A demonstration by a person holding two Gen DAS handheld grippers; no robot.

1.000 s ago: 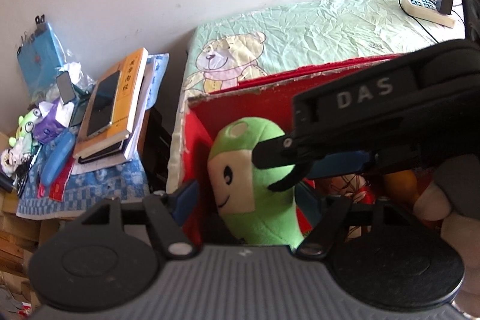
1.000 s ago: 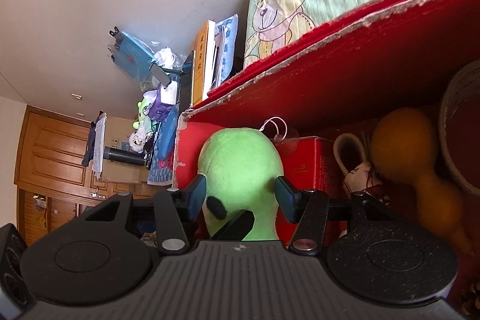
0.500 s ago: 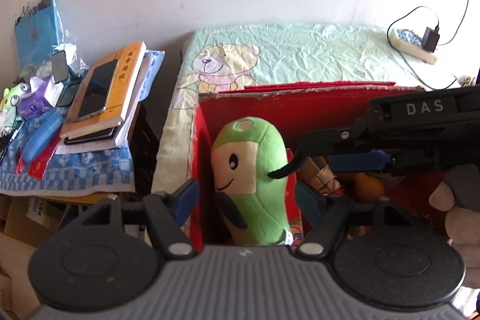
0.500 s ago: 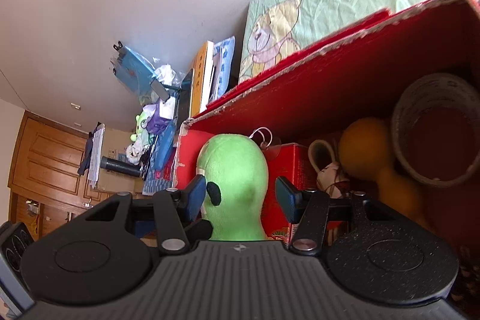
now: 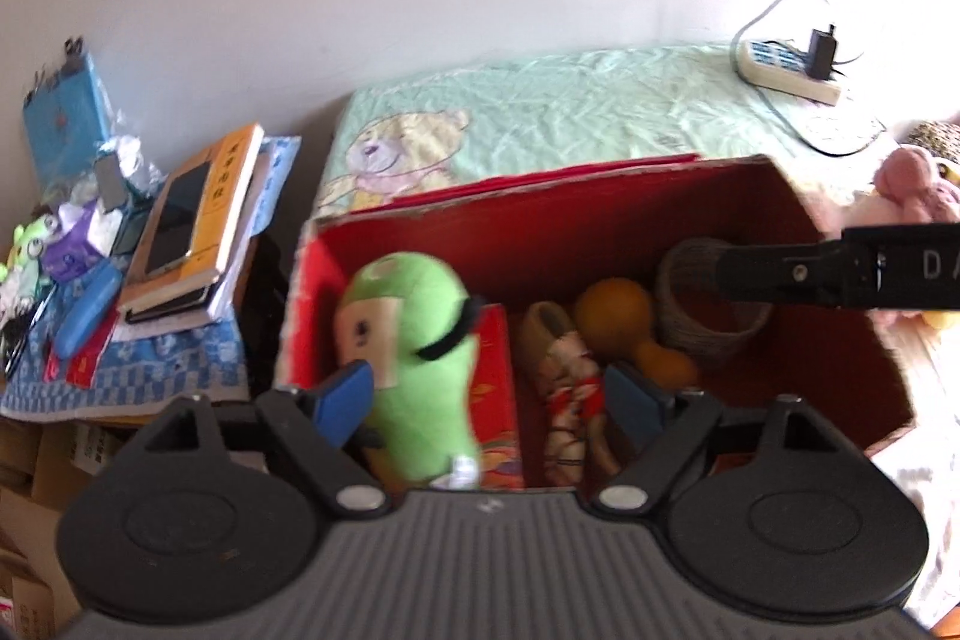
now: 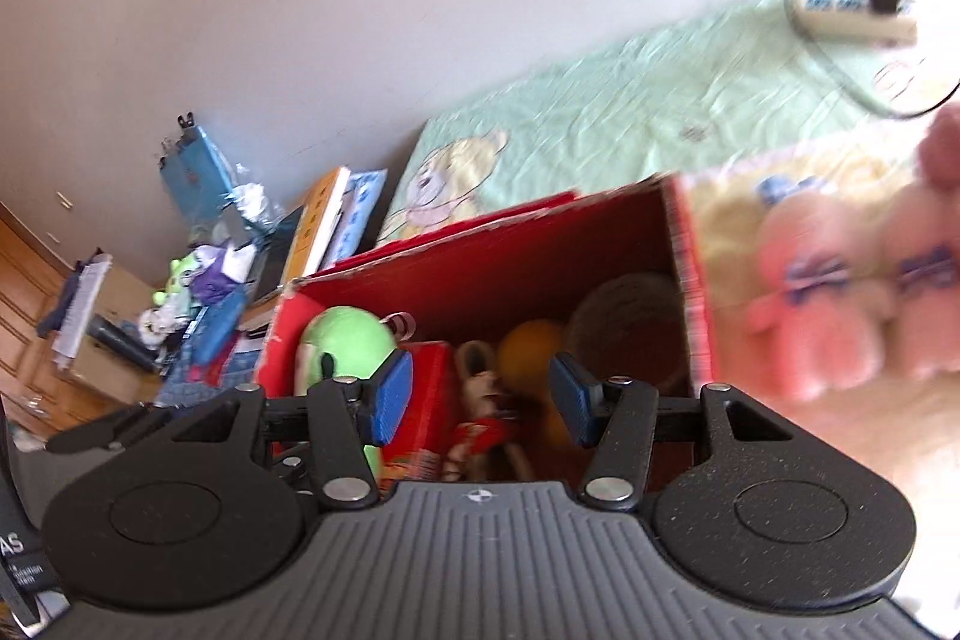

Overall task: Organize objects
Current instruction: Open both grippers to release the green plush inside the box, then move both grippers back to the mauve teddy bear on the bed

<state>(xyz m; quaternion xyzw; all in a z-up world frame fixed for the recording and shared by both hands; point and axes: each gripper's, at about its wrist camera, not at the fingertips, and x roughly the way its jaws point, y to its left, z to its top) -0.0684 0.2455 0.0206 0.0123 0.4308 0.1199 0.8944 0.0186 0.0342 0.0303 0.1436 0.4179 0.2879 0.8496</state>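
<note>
Red cardboard is what catches the eye: an open red box sits on the bed's pale green sheet, filled with toys. At its left end a green plush doll stands upright, leaning against a small red carton. Beside that lies a little rag doll, then an orange gourd, and a woven basket in the far right corner of the box.

The left gripper hangs over the near edge of the box; its jaws have just been opening and stand wide, the green doll between them but free of the blue pads. The right gripper hovers above the middle of the box with its jaws apart and nothing in them; from the left camera its black finger crosses over the basket.

Just past the box's right edge lies a pink plush toy, blurred. A power strip rests at the bed's far corner, and a stack of books sits on a cluttered side table to the left.
</note>
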